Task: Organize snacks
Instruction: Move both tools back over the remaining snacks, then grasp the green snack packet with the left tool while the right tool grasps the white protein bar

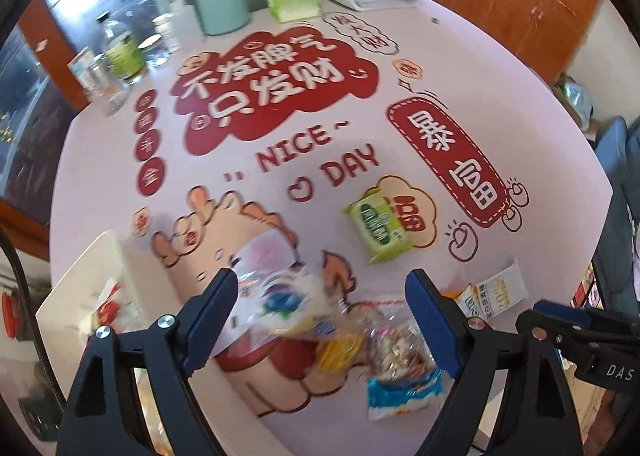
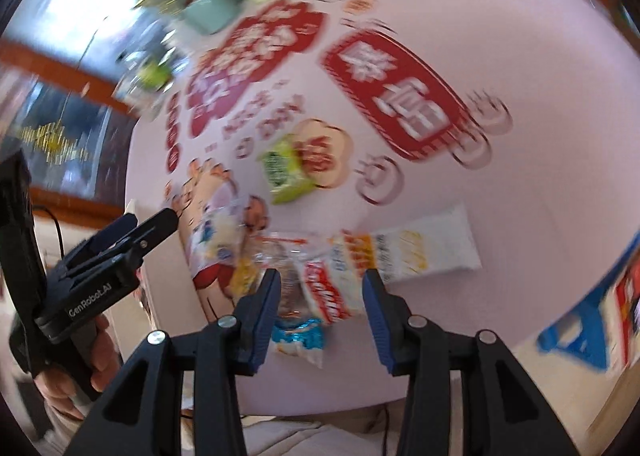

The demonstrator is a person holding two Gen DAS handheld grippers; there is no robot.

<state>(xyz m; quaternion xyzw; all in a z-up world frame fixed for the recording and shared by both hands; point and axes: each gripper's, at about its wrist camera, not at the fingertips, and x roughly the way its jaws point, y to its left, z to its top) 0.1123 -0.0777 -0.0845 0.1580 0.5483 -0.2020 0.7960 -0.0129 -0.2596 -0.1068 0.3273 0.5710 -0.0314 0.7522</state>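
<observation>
Under both grippers lies the big desk [image 1: 460, 67] with its red and pink picture cloth. Off to the left of the left gripper [image 1: 320, 320] stands a white box [image 1: 86, 276], and some snacks seem to be in it already. Both grippers are wide, and neither one holds anything.

Straight ahead of the left gripper, between its fingers, sits a blurry see-through bag [image 1: 280, 308]. It looks like the next thing to grab, and the left gripper is nearer to it. Its long side runs across from finger to finger.

Just ahead of the right gripper [image 2: 320, 312] is a small pile, with a red and white pack [image 2: 326, 292] on top. I count about seven loose snacks on the desk. One green pack [image 1: 380, 228] lies farther ahead, alone. One blue pack [image 1: 404, 392] lies closest.
</observation>
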